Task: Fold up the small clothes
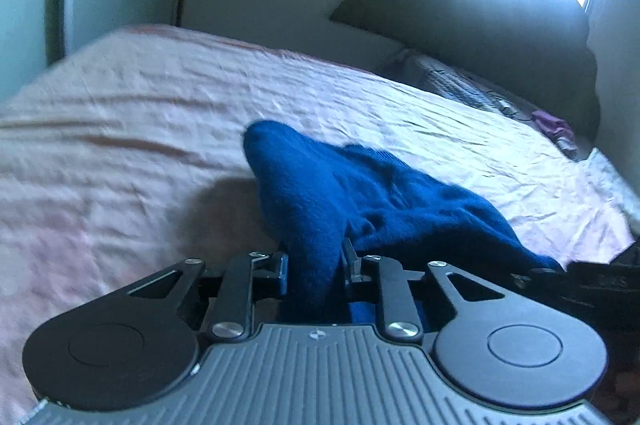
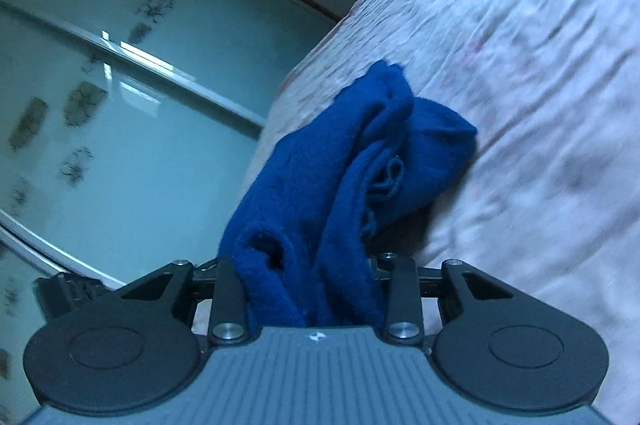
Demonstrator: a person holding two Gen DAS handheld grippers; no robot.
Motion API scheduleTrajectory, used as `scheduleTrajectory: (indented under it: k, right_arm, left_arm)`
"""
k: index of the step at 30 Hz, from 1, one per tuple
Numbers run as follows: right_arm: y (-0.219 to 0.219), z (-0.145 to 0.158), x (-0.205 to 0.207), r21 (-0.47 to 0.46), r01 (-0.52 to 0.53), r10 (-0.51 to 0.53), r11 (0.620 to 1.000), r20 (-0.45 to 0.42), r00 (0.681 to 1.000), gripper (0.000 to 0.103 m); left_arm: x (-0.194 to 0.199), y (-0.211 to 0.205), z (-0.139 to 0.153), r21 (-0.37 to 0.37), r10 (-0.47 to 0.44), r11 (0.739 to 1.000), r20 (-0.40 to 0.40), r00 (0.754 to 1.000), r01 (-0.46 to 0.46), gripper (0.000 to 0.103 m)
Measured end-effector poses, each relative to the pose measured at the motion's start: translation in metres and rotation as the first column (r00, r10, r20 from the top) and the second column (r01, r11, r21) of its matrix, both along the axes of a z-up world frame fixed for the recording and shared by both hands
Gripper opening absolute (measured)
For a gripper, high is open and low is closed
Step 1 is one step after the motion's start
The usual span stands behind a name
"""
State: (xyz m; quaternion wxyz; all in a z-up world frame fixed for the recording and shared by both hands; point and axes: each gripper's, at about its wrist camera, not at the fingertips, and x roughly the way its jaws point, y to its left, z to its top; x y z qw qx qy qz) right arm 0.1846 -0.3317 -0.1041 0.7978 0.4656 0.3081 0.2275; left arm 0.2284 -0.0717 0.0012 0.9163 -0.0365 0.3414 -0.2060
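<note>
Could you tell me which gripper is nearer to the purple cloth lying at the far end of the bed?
Left, judging by view. The purple cloth shows beyond the left gripper, across the bed. The right gripper, also clamping the blue garment, faces the wardrobe.

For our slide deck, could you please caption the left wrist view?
Left gripper clamps a bunched blue garment above the pink bedsheet.
</note>
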Motion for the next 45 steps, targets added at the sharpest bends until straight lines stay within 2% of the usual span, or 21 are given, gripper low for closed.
scheduleTrajectory:
  k: [2, 5, 7, 8, 9, 13, 20, 24, 27, 30, 32, 33, 34, 35, 36, 39, 42, 45]
  right_arm:
    - [0.007, 0.0, -0.001, 0.001, -0.012, 0.012, 1.0, 0.0, 1.0, 0.033]
    - [0.014, 0.0, -0.001, -0.096, -0.004, 0.001, 0.995, -0.026, 1.0, 0.035]
    - [0.014, -0.002, -0.002, -0.109, -0.001, -0.003, 0.994, -0.035, 0.999, 0.042]
    - [0.014, -0.001, -0.002, -0.112, 0.001, -0.006, 0.994, -0.042, 0.999, 0.044]
    - [0.014, 0.0, -0.004, -0.131, 0.007, -0.014, 0.991, -0.049, 0.999, 0.052]
    - [0.012, 0.008, -0.02, -0.225, 0.032, -0.037, 0.974, -0.021, 0.999, 0.06]
    - [0.014, 0.025, -0.053, -0.392, 0.126, -0.115, 0.911, 0.053, 0.992, 0.061]
    - [0.023, 0.04, -0.069, -0.49, 0.187, -0.143, 0.851, 0.126, 0.982, 0.061]
    - [0.033, 0.049, -0.083, -0.556, 0.196, -0.115, 0.808, 0.178, 0.977, 0.061]
    - [0.041, 0.048, -0.088, -0.573, 0.149, -0.05, 0.806, 0.185, 0.981, 0.06]
    - [0.049, 0.046, -0.087, -0.601, 0.134, -0.034, 0.788, 0.176, 0.984, 0.048]
    - [0.053, 0.045, -0.087, -0.614, 0.134, -0.033, 0.778, 0.172, 0.984, 0.03]
    - [0.054, 0.043, -0.085, -0.618, 0.129, -0.037, 0.776, 0.159, 0.987, 0.017]
    - [0.055, 0.04, -0.084, -0.609, 0.12, -0.036, 0.784, 0.147, 0.988, 0.012]
    - [0.054, 0.038, -0.084, -0.597, 0.109, -0.032, 0.795, 0.138, 0.99, 0.008]
    - [0.053, 0.033, -0.09, -0.56, 0.085, -0.02, 0.824, 0.122, 0.992, 0.006]
    - [0.049, 0.023, -0.092, -0.544, 0.072, -0.029, 0.836, 0.087, 0.996, 0.006]
    - [0.038, 0.018, -0.092, -0.477, 0.081, -0.065, 0.875, 0.05, 0.997, 0.006]
  left_arm:
    - [0.002, 0.001, 0.001, 0.022, 0.0, 1.0, -0.006, 1.0, 0.0, 0.026]
    - [0.0, 0.0, -0.007, 0.06, 0.003, 0.998, -0.025, 1.0, -0.002, 0.029]
    - [-0.006, -0.004, -0.009, 0.108, 0.014, 0.994, 0.009, 1.0, -0.015, 0.037]
    - [-0.009, -0.005, -0.01, 0.129, 0.021, 0.991, 0.029, 0.999, -0.024, 0.046]
    - [-0.012, -0.006, -0.009, 0.145, 0.022, 0.989, 0.05, 0.999, -0.029, 0.051]
    - [-0.023, -0.009, -0.008, 0.2, 0.024, 0.979, 0.106, 0.994, -0.045, 0.061]
    - [-0.036, -0.002, -0.01, 0.218, 0.035, 0.974, 0.128, 0.991, -0.062, 0.073]
    - [-0.046, 0.005, -0.01, 0.238, 0.045, 0.968, 0.147, 0.988, -0.079, 0.08]
    - [-0.059, 0.012, -0.01, 0.252, 0.047, 0.964, 0.169, 0.984, -0.089, 0.083]
    - [-0.075, 0.018, -0.009, 0.269, 0.05, 0.958, 0.195, 0.98, -0.102, 0.085]
    - [-0.085, 0.021, -0.008, 0.263, 0.05, 0.959, 0.205, 0.977, -0.104, 0.085]
    - [-0.091, 0.022, -0.008, 0.258, 0.042, 0.961, 0.208, 0.977, -0.096, 0.085]
    - [-0.095, 0.022, -0.008, 0.261, 0.03, 0.962, 0.209, 0.977, -0.085, 0.085]
    - [-0.097, 0.021, -0.01, 0.274, 0.015, 0.959, 0.208, 0.978, -0.073, 0.084]
    - [-0.099, 0.02, -0.012, 0.295, 0.001, 0.953, 0.206, 0.979, -0.063, 0.076]
    - [-0.1, 0.022, -0.018, 0.312, -0.023, 0.95, 0.181, 0.983, -0.035, 0.062]
    - [-0.097, 0.028, -0.023, 0.286, -0.011, 0.958, 0.151, 0.988, -0.033, 0.062]
    - [-0.1, 0.03, -0.022, 0.271, 0.0, 0.962, 0.14, 0.99, -0.038, 0.062]
